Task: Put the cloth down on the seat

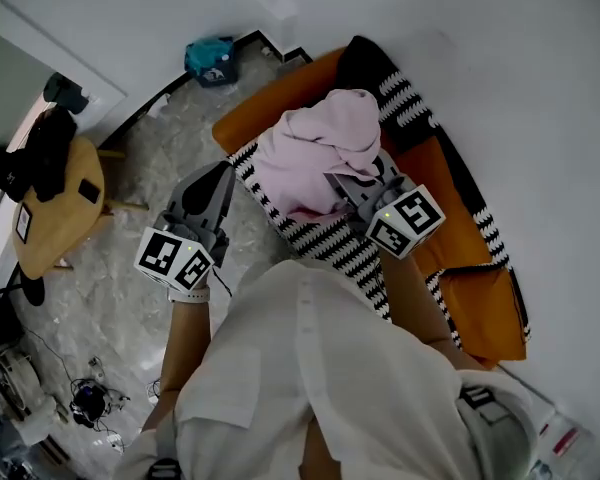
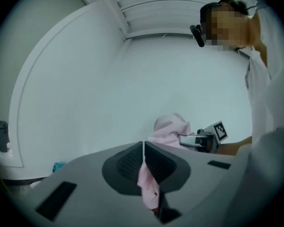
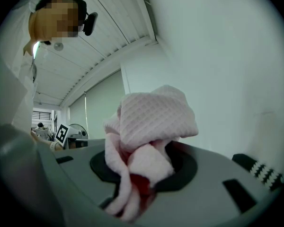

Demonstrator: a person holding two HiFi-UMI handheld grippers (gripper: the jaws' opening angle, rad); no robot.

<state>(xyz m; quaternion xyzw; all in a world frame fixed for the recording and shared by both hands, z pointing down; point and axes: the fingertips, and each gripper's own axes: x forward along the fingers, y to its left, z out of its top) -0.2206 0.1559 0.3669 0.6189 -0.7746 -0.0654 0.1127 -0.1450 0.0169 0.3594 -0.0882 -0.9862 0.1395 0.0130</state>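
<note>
Item: cloth-to-seat handover, listed left to right.

- Small wooden desk [image 1: 68, 230], dark objects on top; teal bag [image 1: 211, 59] on the floor beyond. Neither is part of the job.
- Left gripper [image 1: 223, 175]: clenched on a thin edge of the pink cloth [image 1: 318, 146].
- Cloth: bunched and hanging between the two grippers, above the orange seat [image 1: 280, 96] and its black-and-white striped throw [image 1: 332, 246]. Whether its underside already touches cannot be told.
- Right gripper [image 1: 342, 185]: grasping a thick wad of the same cloth, stuffed deep between its jaws.

Risks: if one gripper lets go first, the cloth likely swings and drops off the seat's front edge to the floor. The deep wad may snag on the right jaws and drag along as they pull away. A release from height would probably leave it crumpled.
</note>
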